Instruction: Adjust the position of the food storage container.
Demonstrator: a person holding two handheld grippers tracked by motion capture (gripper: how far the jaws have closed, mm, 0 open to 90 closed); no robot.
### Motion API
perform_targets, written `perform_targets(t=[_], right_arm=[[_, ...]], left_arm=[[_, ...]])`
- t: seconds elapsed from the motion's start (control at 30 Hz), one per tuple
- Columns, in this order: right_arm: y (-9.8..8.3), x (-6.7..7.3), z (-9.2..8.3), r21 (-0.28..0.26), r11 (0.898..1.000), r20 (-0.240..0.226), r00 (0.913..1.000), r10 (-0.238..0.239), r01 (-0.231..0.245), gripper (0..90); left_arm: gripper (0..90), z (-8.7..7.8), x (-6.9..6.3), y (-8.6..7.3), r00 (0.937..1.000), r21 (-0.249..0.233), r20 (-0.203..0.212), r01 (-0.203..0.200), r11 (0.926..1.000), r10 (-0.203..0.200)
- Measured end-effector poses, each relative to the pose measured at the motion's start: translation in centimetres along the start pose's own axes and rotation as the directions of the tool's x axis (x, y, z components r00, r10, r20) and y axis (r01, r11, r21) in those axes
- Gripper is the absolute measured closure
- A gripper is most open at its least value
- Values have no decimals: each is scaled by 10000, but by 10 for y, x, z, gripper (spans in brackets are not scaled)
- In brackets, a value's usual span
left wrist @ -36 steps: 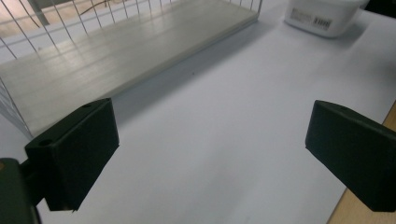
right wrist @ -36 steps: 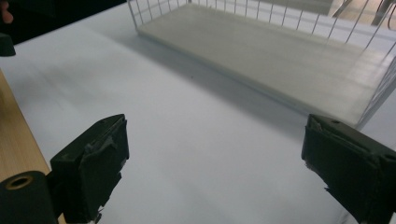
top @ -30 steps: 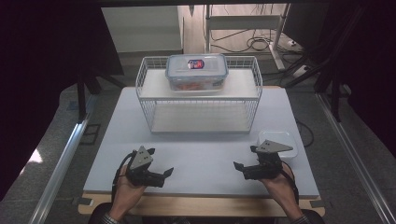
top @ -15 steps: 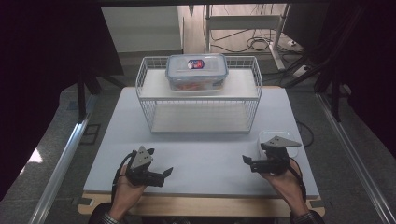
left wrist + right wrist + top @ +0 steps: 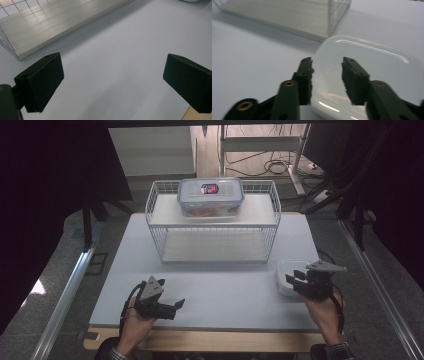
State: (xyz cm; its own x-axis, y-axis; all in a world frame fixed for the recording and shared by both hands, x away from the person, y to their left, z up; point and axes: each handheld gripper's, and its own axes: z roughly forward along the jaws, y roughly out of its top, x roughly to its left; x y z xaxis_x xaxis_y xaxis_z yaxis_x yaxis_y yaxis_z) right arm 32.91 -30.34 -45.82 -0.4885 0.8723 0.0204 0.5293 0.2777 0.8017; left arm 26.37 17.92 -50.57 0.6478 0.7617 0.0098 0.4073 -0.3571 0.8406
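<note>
Near the table's left front edge, my left gripper rests with jaws spread wide, empty. Far centre, a lidded container sits atop the wire rack. At right, my right gripper hovers part-open over a white lid, probably about to pinch its near rim.

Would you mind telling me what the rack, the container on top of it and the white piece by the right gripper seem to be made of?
The rack looks like white-coated metal wire: a thin welded grid, with pale shelf boards. The container appears to be clear plastic, since its contents show through the walls. The white piece by the right gripper seems to be glossy translucent plastic, with bright highlights on its rounded surface.
</note>
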Motion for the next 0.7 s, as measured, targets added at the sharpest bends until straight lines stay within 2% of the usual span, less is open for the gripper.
perform_targets(t=[0.13, 0.23, 0.4, 0.57, 0.63, 0.7], right_arm=[[0, -16, -6, -28, 9997, 422, 9988, 230, -229, 812], [-1, -28, -10, -109, 9993, 711, 9968, 352, -346, 892], [0, -44, -15, -312, 9981, 1236, 9907, 571, -537, 895], [-4, -65, -13, -281, 9962, 1808, 9797, 863, -826, 895], [-6, -73, -10, -251, 9942, 1852, 9768, 1072, -1043, 895], [-8, -78, -7, -143, 9941, 1949, 9748, 1086, -1079, 895]], left_arm=[[29, 1, 0, 0, 10000, 55, 2, 3, 10000, -3], [30, 1, 0, 0, 10000, 69, 10, 26, 10000, -26], [31, 1, 1, 0, 10000, 91, 22, 24, 10000, -24], [34, 2, 1, 0, 10000, 122, 50, 79, 9999, -79], [34, 2, 1, 0, 10000, 137, 50, 82, 9999, -82], [35, 2, 1, 0, 9999, 163, 67, 93, 9998, -94]])
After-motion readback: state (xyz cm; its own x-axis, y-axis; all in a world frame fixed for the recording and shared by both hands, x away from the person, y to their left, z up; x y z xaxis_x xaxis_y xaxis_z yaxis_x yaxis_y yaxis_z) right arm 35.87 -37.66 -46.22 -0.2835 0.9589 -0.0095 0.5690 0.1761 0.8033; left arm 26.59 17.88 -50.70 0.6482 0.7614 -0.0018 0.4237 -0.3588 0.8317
